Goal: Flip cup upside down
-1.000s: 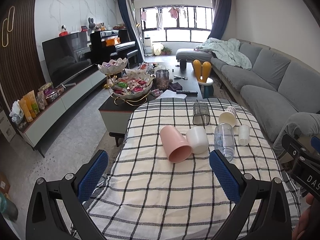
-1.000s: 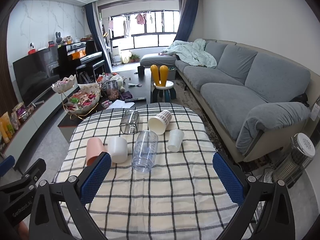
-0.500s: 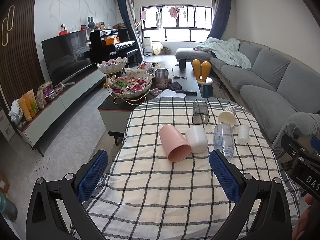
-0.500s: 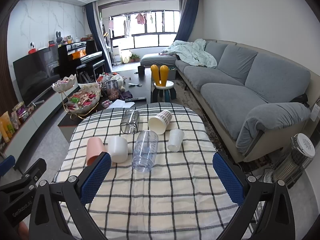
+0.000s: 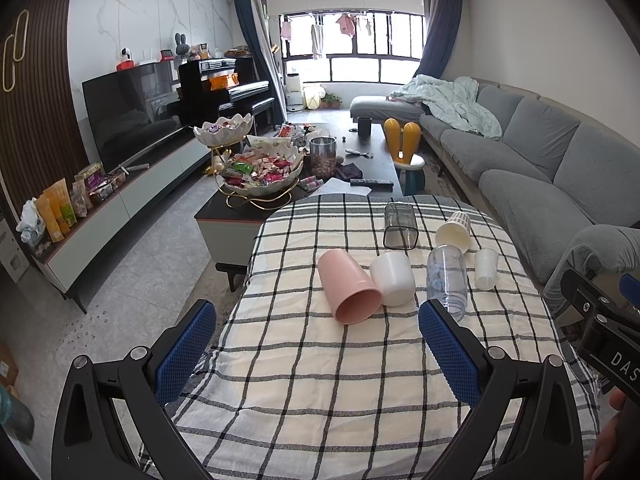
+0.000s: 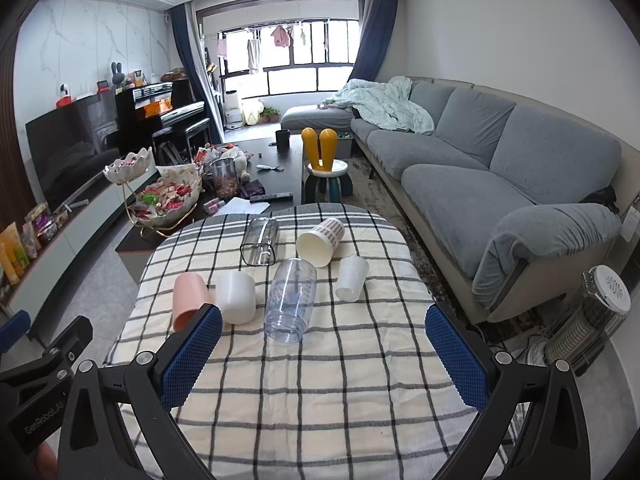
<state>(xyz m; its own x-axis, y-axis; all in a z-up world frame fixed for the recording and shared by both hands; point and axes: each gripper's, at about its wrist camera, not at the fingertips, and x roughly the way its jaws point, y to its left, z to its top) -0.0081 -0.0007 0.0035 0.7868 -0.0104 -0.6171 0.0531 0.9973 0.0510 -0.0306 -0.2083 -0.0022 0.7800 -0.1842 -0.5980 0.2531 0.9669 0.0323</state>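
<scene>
Evidently nothing is flipped yet: the left gripper [image 5: 316,344] and right gripper [image 6: 324,350] hover spread and empty above the table's [image 6: 320,392] near edge, while six cups [image 6: 291,300] lie on their sides mid-table.

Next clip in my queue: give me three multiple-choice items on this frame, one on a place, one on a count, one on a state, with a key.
1. What lies directly beside the pink cup?
A. white cup
B. paper cup
C. dark-rimmed glass

2. How many cups are on the checked tablecloth?
A. four
B. six
C. eight

3. The two grippers are:
A. both open
B. both shut
C. one holding a cup

Key:
1 A, the white cup lies against the pink cup.
2 B, six lie on the checked tablecloth.
3 A, the left gripper and the right gripper gape empty.
</scene>
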